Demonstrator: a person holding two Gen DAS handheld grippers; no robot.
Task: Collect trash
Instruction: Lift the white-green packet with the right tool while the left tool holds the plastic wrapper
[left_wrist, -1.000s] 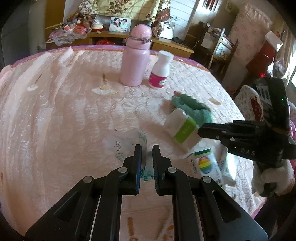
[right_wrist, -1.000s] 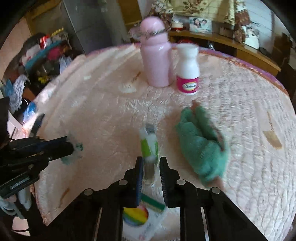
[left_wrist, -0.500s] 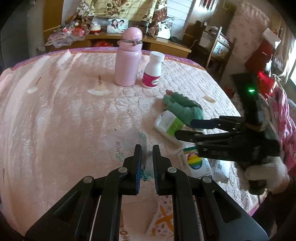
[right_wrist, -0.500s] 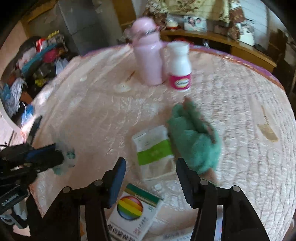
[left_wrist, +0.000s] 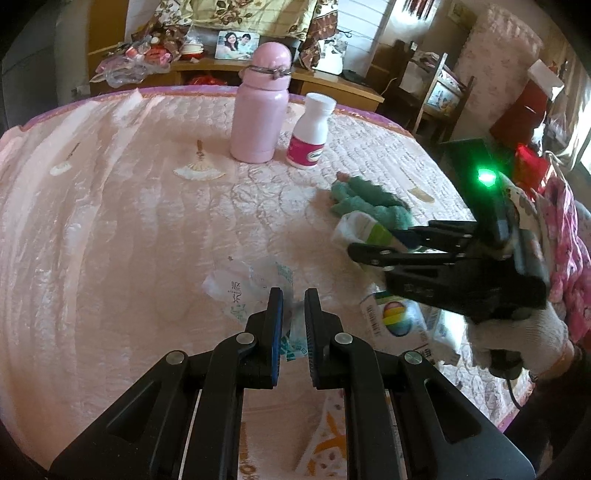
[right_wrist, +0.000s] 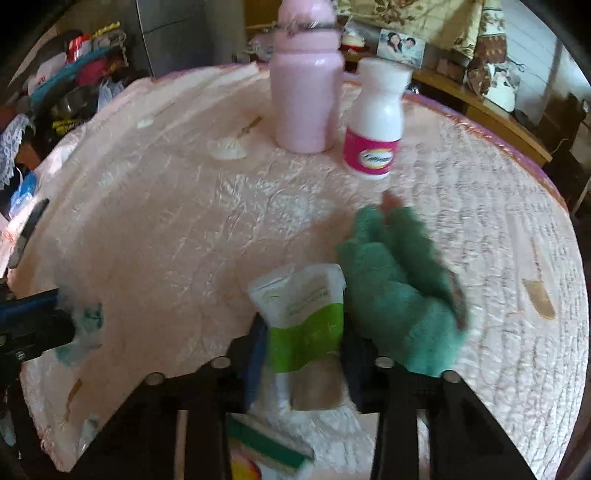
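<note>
My left gripper (left_wrist: 293, 301) is shut on a crumpled clear plastic wrapper (left_wrist: 251, 291) with teal print, held over the pink quilted table. My right gripper (right_wrist: 303, 332) is open, its jaws on either side of a white and green pouch (right_wrist: 306, 314) that lies on the table beside a green fuzzy glove (right_wrist: 399, 295). In the left wrist view the right gripper (left_wrist: 373, 243) reaches over the same pouch (left_wrist: 364, 230). A box with a rainbow circle (left_wrist: 395, 315) lies near the table's front edge.
A pink bottle (left_wrist: 260, 110) and a white pill bottle (left_wrist: 310, 133) stand at the back of the table (left_wrist: 110, 221). Small fan-shaped patches (left_wrist: 199, 171) mark the cloth. Cluttered shelves and chairs surround the table.
My right gripper opened from shut on the pouch, let it drop flat, then moved forward so its jaws straddle it. My left gripper stayed shut on the wrapper.
</note>
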